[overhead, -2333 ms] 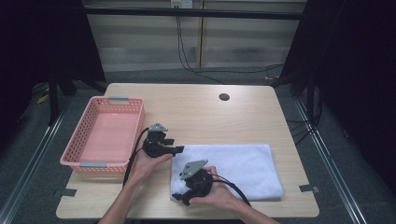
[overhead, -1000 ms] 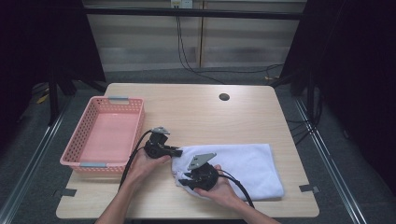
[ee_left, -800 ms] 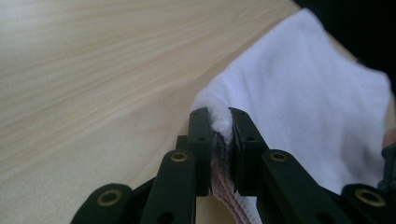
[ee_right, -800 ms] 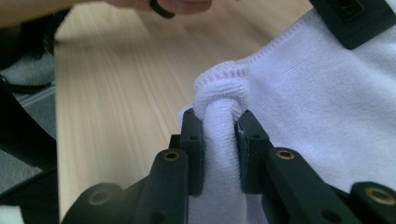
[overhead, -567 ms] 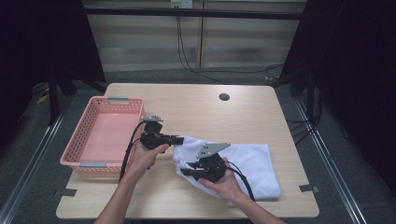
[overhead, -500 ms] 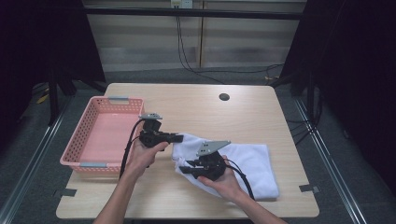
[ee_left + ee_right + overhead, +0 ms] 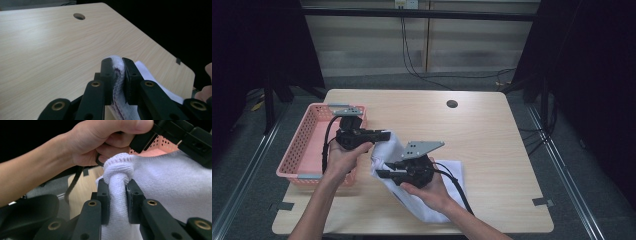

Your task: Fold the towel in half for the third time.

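Above the table's near edge, I am pinching the white towel [image 7: 432,200] by its hem; left gripper [image 7: 117,65] and right gripper [image 7: 117,185] both clamping soft, light, floppy cloth.

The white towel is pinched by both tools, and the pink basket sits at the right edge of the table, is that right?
Not quite. Both tools do pinch the white towel: left tool, right tool. But the pink basket sits at the table's left edge, not the right, as the high view shows.
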A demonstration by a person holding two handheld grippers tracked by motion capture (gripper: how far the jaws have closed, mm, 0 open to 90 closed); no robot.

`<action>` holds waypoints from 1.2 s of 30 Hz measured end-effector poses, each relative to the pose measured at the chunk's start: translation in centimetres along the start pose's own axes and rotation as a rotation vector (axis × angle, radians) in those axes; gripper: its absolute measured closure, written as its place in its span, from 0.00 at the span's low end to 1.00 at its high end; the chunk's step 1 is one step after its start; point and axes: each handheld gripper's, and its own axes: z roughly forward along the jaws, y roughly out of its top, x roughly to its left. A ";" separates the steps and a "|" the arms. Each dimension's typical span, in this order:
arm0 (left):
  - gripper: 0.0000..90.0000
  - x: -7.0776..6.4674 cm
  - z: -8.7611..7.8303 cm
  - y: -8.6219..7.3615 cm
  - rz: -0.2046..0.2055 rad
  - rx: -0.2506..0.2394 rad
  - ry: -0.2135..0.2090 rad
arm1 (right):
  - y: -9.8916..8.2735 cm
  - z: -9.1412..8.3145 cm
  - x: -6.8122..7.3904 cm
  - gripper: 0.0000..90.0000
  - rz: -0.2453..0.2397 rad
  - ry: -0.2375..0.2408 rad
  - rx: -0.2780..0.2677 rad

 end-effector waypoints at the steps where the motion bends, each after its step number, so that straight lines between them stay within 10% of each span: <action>1: 0.89 0.0 0.7 -0.2 -0.006 0.011 0.003 | -0.4 -0.1 -0.2 0.85 0.005 -0.004 0.003; 14: 0.87 -5.0 11.4 0.0 0.040 0.101 -0.113 | -7.3 -8.9 -2.1 0.84 0.151 -0.107 -0.032; 24: 0.81 -6.5 19.0 -3.3 0.030 0.217 -0.180 | -13.2 -12.7 -3.0 0.69 0.219 -0.197 0.104; 30: 0.47 -6.9 18.5 -2.7 0.032 0.160 -0.165 | -13.7 -15.1 -4.0 0.38 0.274 -0.262 0.090; 36: 0.40 -6.0 14.3 -2.0 0.034 0.079 -0.106 | -12.4 -15.4 -5.0 0.31 0.255 -0.305 0.070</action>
